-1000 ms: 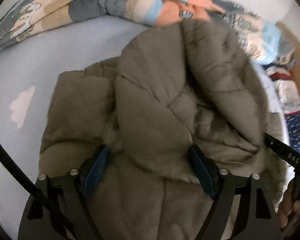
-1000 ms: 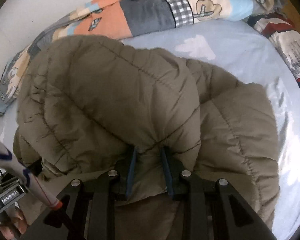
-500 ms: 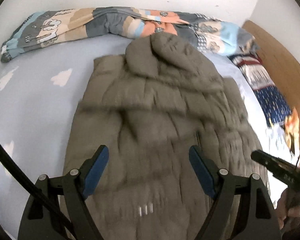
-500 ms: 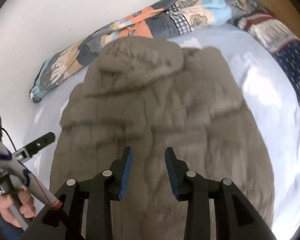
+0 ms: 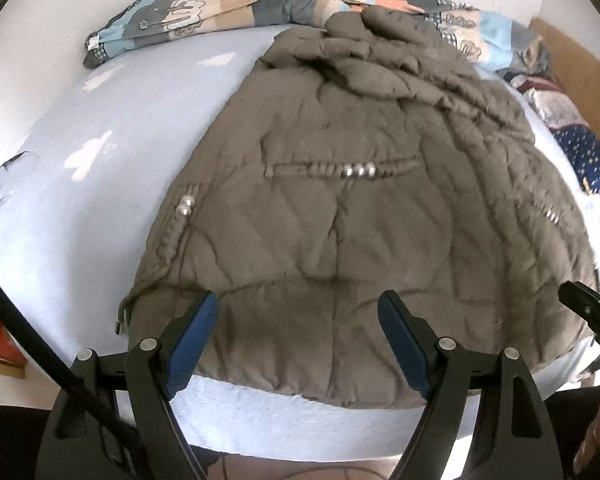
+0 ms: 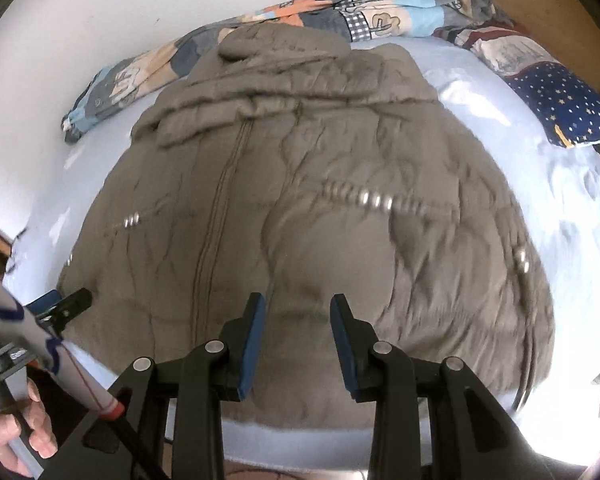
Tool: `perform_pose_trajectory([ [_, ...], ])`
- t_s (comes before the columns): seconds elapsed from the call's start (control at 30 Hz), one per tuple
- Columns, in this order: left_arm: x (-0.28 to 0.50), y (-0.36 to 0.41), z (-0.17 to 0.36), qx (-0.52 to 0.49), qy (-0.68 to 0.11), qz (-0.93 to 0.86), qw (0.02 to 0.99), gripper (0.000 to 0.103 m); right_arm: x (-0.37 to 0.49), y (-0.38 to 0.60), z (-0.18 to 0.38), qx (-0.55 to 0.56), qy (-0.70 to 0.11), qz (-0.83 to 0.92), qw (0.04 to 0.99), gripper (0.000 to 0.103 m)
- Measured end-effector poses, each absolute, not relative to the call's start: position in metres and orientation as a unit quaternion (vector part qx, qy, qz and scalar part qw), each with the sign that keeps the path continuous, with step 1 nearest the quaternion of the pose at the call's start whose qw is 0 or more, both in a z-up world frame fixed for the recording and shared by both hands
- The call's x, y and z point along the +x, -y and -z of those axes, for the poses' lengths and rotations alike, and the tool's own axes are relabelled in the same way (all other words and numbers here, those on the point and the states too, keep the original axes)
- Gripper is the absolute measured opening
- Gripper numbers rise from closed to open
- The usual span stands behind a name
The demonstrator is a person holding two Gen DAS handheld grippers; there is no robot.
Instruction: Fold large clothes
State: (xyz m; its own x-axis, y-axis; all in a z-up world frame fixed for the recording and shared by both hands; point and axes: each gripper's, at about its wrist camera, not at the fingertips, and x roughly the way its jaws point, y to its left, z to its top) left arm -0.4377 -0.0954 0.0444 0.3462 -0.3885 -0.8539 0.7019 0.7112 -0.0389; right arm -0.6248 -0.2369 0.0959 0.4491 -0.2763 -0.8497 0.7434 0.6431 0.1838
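A large olive-brown quilted puffer jacket (image 5: 352, 200) lies spread flat, front up, on the pale blue bed (image 5: 140, 128), its hood at the far end and its hem toward me. It also fills the right wrist view (image 6: 300, 200), zip running down its middle. My left gripper (image 5: 298, 304) hangs open and empty above the hem. My right gripper (image 6: 298, 306) is open with a narrower gap, also empty above the hem. The tip of the right gripper (image 5: 584, 296) shows at the right edge of the left wrist view.
A patchwork quilt (image 5: 220, 12) is bunched along the white wall behind the jacket. A star-patterned navy pillow (image 6: 560, 104) and a striped one lie at the right by the wooden headboard (image 6: 540, 0). The bed's near edge (image 6: 300, 444) is right below the grippers.
A second ago the jacket was bunched, with the right gripper shut on a fold. It now lies spread flat. The right gripper has opened, and both grippers have pulled back to the hem.
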Motion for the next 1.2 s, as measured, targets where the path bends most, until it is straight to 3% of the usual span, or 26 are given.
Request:
perform_pose_trajectory([
  [0.27,-0.432,0.094,-0.020,0.178,-0.459,0.342,0.801,0.082,-0.633,0.219,-0.070,0.248,-0.436,0.330,0.800,0.042],
  [0.47,-0.446,0.103,-0.009,0.217,-0.426,0.344,0.808,0.092,-0.635,0.227,-0.057,0.261,-0.434,0.326,0.798,0.043],
  [0.67,-0.448,0.103,-0.004,0.220,-0.409,0.346,0.815,0.096,-0.633,0.226,-0.048,0.250,-0.436,0.325,0.801,0.046],
  [1.2,-0.452,0.100,-0.002,0.216,-0.392,0.352,0.822,0.098,-0.633,0.224,-0.044,0.249,-0.429,0.323,0.806,0.058],
])
